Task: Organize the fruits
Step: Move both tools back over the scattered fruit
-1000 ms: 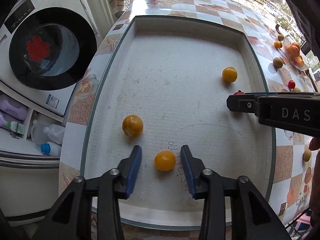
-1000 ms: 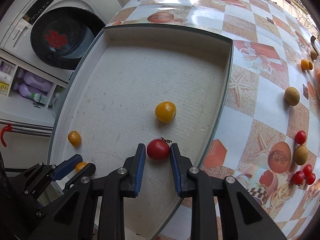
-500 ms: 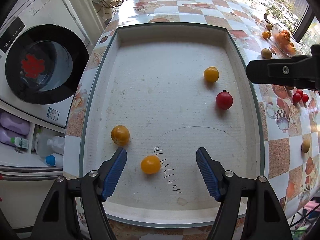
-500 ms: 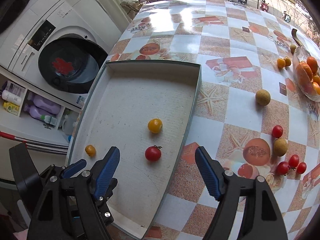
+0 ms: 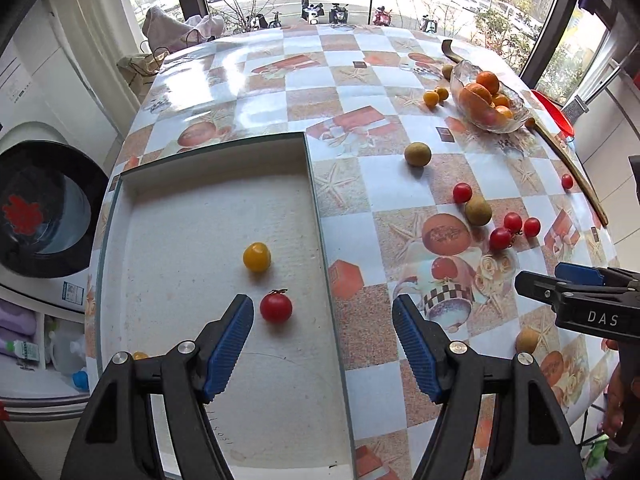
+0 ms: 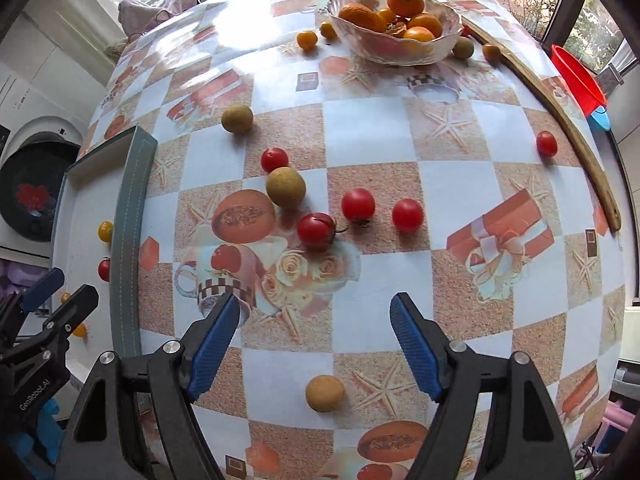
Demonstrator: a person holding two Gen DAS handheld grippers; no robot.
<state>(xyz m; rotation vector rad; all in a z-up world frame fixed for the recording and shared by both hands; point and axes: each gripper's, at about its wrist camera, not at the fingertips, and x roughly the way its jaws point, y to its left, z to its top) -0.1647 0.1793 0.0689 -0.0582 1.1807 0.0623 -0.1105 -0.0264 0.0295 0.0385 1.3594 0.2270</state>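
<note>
1. Right gripper [image 6: 314, 344] spread wide, holding nothing, over the worktop [image 6: 460, 128]; a tan round fruit [image 6: 325, 393] lies loose just below the gap between its fingers.
2. Red tomatoes [image 6: 358, 205] cluster ahead toward the bowl [image 6: 394, 46].
3. Left gripper [image 5: 322, 344] released, empty, over the tray's [image 5: 316, 184] right rim; tray holds a red tomato [image 5: 276, 307] and a yellow tomato [image 5: 256, 257].

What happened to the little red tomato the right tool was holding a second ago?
The right tool let go of the red tomato inside the white tray, opened, and swung out over the checkered table. The left tool opened too, leaving its yellow tomato in the tray, and shifted toward the red one. The yellow tomato beside the red one stayed put.
</note>
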